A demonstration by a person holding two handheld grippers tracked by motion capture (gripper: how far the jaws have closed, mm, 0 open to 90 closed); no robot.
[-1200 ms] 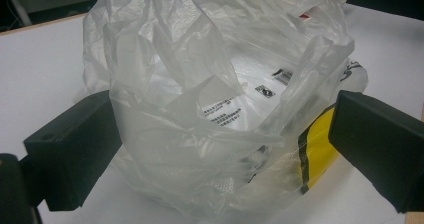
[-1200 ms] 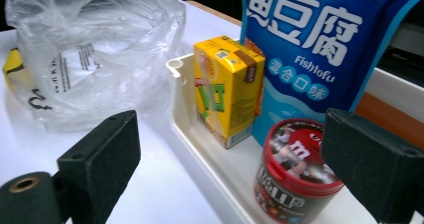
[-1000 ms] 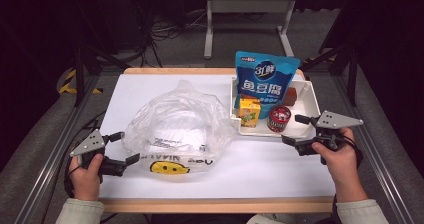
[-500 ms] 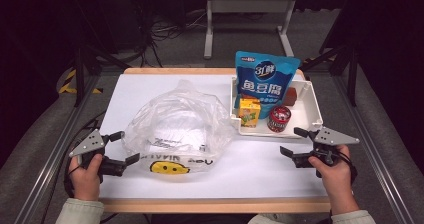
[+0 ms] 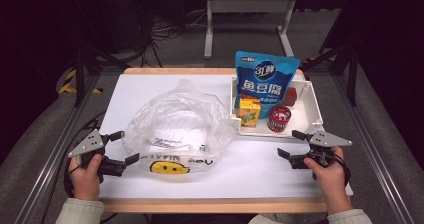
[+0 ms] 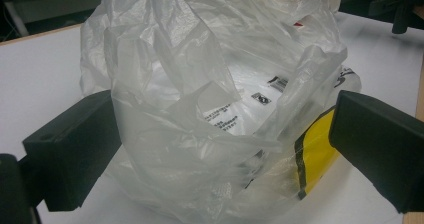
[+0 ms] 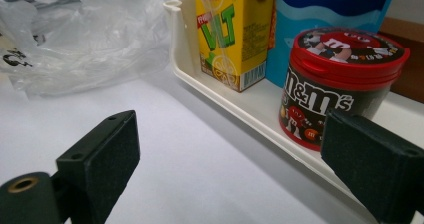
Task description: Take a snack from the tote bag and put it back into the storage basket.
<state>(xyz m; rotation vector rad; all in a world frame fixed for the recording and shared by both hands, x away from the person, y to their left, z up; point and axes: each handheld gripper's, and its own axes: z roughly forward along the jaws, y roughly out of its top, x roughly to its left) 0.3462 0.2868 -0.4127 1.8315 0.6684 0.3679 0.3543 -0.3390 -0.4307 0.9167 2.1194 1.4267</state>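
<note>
Your left gripper (image 5: 121, 148) sits at the near-left of the white table (image 5: 260, 164), jaws spread wide, pointing into the clear plastic bag (image 5: 177, 126). In the left gripper view the bag (image 6: 210, 109) bulges between both jaw pads w/ film close against them, but nothing is pinched; whether the pads actually touch the film cannot be told. The bag lies crumpled at table centre, yellow smiley print along its near edge, just beside the white tray (image 5: 316, 109) on its right. Your right gripper (image 5: 291, 144) rests at the near-right, jaws wide apart, holding nothing, just in front of the tray's near rim. In the right gripper view the M&M's tub (image 7: 340, 84), red lid on, stands inside the tray near the right-hand jaw; the yellow Vita lemon tea carton (image 7: 235, 31) stands upright beside it, toward the bag. The blue fish tofu snack pouch (image 5: 266, 81) stands upright behind both, at the tray's back. A brown block (image 5: 299, 95) lies in the tray, right of the pouch.
</note>
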